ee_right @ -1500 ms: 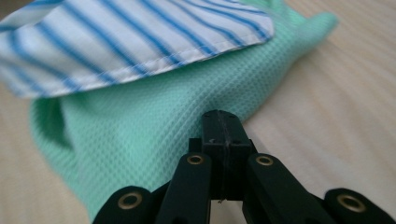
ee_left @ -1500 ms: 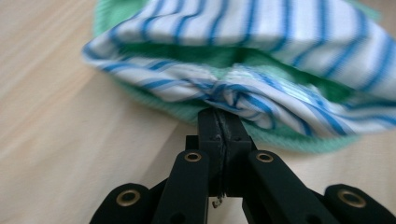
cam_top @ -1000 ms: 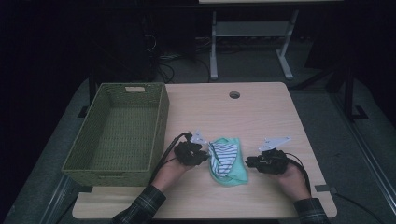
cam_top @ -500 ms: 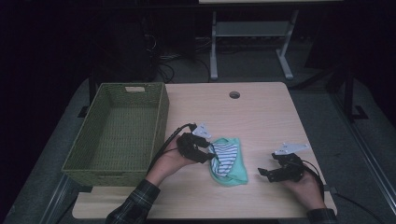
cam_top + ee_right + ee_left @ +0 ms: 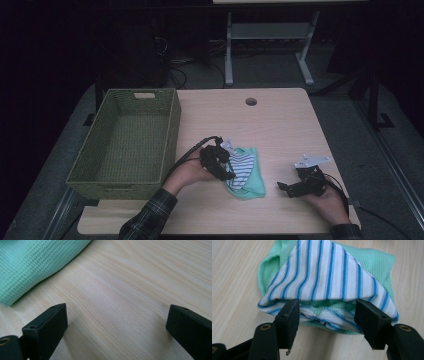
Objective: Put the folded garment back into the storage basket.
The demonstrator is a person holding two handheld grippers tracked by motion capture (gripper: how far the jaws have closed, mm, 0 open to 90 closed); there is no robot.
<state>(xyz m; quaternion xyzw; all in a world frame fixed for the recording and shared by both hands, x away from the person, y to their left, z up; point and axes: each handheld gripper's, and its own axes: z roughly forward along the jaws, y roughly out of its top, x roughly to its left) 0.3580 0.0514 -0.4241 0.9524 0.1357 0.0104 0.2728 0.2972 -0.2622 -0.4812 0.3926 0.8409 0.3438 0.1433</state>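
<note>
You held the left hand-held gripper (image 5: 325, 323) with jaws apart around the near edge of the folded cloth (image 5: 245, 171) on the desk (image 5: 280, 125), probably to grasp it, while the right hand-held gripper (image 5: 295, 186) waited apart beside.

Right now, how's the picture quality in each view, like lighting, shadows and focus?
High view: the table is lit, the room around it nearly black, and the green basket dim. Left gripper view: bright and even, with the striped cloth sharp. Right gripper view: the wood grain is crisp, the jaws cast soft shadows on the table, and the mint cloth's weave is clear.
</note>
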